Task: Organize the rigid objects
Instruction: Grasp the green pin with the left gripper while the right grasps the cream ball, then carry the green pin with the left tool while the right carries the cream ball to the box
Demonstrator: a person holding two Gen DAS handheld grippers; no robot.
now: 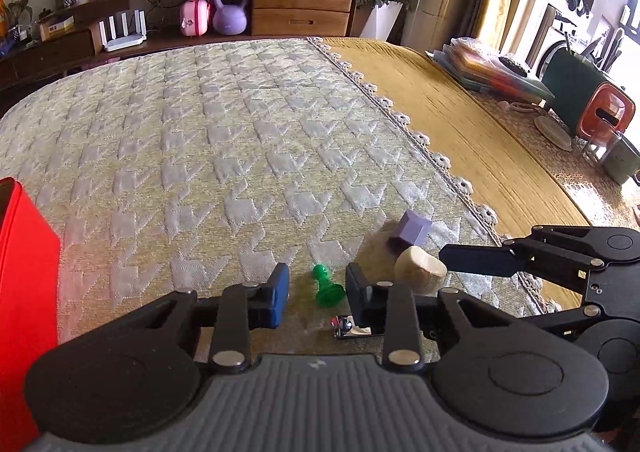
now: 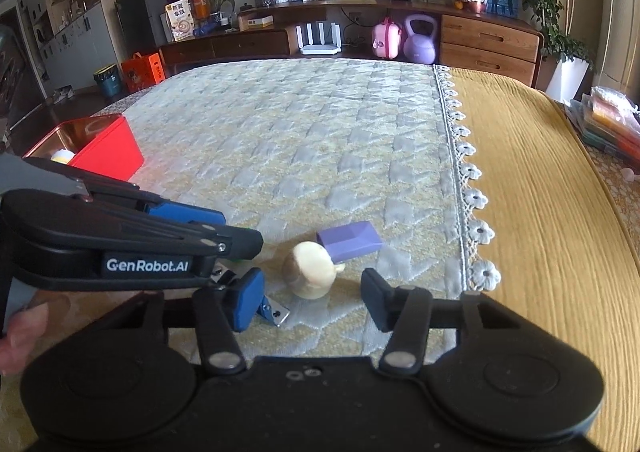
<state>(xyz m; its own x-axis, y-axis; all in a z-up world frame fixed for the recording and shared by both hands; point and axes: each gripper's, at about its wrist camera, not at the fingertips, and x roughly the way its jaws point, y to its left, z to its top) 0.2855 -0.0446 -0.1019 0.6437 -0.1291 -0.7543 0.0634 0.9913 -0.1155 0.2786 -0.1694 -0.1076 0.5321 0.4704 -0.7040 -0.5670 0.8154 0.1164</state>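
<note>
A green chess pawn (image 1: 327, 287) lies on the quilted cloth between the fingers of my left gripper (image 1: 318, 294). Its base is close to the black right finger, there is a gap to the blue left pad, and the gripper is open. A silver nail clipper (image 1: 352, 326) lies just under that gripper. A cream rounded piece (image 2: 310, 270) sits between the open fingers of my right gripper (image 2: 312, 302), touching neither. Just beyond it lies a purple block (image 2: 350, 238). The left gripper (image 2: 240, 242) reaches in from the left.
A red tin box (image 2: 104, 152) stands at the left with a pale item inside. A lace border (image 2: 466, 172) divides the quilted cloth from a yellow cloth (image 2: 540, 192). Stacked plastic folders (image 1: 492, 68) and an orange container (image 1: 604, 112) sit at the far right.
</note>
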